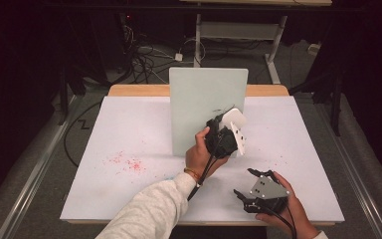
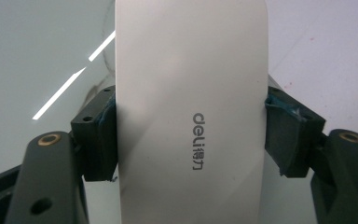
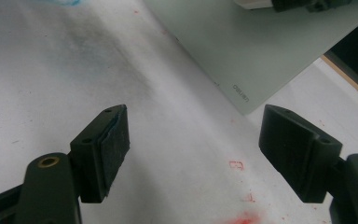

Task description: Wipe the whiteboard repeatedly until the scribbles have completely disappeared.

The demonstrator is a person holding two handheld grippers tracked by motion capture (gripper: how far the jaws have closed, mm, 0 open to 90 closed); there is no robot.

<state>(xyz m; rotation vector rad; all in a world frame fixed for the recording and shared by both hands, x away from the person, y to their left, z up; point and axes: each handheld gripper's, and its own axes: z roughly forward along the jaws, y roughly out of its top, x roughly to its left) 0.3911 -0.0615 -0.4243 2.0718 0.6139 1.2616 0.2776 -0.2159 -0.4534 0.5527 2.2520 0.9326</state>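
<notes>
Eraser (image 2: 191, 116) | pinched btwn left hand-held gripper (image 2: 191, 135) pads | right hand-held gripper (image 3: 193, 149) spread

The person is wearing a light grey sleeve (image 1: 149, 211) and an orange wristband (image 1: 192, 173) — black cables are trailing from both black claws.

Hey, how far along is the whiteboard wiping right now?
Done: the left gripper is shut on the white eraser, branded deli, and has it up at the upright board. In hand: the eraser sits at the board's lower right part; a faint dark mark shows beside it. Left: red specks on the table remain, and the right gripper rests open, holding nothing.
</notes>
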